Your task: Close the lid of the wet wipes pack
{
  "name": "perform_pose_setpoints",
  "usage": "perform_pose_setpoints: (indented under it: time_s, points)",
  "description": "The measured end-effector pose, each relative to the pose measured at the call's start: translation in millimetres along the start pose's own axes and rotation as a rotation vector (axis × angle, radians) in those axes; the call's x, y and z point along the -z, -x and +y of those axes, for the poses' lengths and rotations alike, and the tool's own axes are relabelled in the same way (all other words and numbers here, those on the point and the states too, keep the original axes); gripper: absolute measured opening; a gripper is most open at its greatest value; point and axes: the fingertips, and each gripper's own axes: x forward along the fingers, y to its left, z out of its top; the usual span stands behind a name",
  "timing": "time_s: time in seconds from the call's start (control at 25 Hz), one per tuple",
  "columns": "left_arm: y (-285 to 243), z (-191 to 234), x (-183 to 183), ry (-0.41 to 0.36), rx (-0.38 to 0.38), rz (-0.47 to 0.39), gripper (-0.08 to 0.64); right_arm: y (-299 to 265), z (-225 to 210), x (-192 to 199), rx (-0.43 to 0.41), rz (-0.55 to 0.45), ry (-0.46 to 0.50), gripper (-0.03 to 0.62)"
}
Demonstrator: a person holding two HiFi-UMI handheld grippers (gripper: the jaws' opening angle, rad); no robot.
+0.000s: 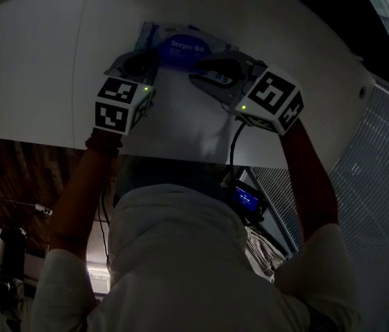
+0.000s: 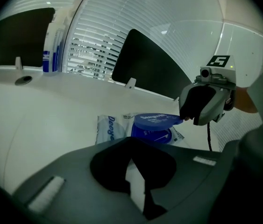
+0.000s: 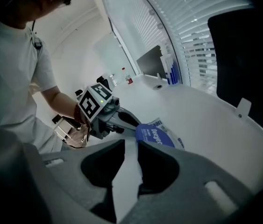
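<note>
The wet wipes pack [image 1: 154,39] lies flat on the white table [image 1: 42,68] at the far side. Its round blue lid [image 2: 157,120] stands half raised over the blue opening ring [image 2: 152,133]. My right gripper [image 2: 187,118] is at the lid's right edge, seen in the left gripper view. Its jaws stand open with only the table between them [image 3: 137,141], and the lid [image 3: 157,136] sits just beyond the tips. My left gripper [image 1: 139,64] is at the pack's near left corner, tips together [image 2: 131,141]. Whether it pinches the pack's edge is hidden.
Bottles [image 2: 52,45] stand at the far left of the table, near a round cable hole [image 2: 24,80]. A dark monitor [image 2: 145,69] stands behind the pack before window blinds [image 2: 98,55]. The table's near edge [image 1: 146,154] runs just under both hands.
</note>
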Motion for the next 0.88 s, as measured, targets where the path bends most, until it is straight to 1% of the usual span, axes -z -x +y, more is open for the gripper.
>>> perform_pose_setpoints:
  time_s: [0.12, 0.32, 0.52, 0.68, 0.88]
  points:
    - [1.3, 0.3, 1.0, 0.009, 0.004, 0.001, 0.003, -9.1, -3.1, 2.1, 0.021, 0.036, 0.004, 0.002]
    - [1.0, 3.5, 1.9, 0.018, -0.004, -0.003, 0.003, -22.7, -9.4, 8.8, 0.084, 0.132, 0.026, 0.002]
    - [1.6, 6.1, 3.7, 0.02, -0.01, -0.01, 0.003, -34.4, -13.0, 19.2, 0.119, 0.212, 0.038, 0.002]
    - [6.5, 8.9, 3.1, 0.006, -0.028, -0.002, 0.003, -40.6, -16.6, 26.9, 0.134, 0.247, 0.036, 0.002]
    - [6.0, 10.0, 0.5, -0.006, -0.034, -0.002, 0.003, -45.3, -19.5, 32.2, 0.141, 0.258, 0.034, 0.002]
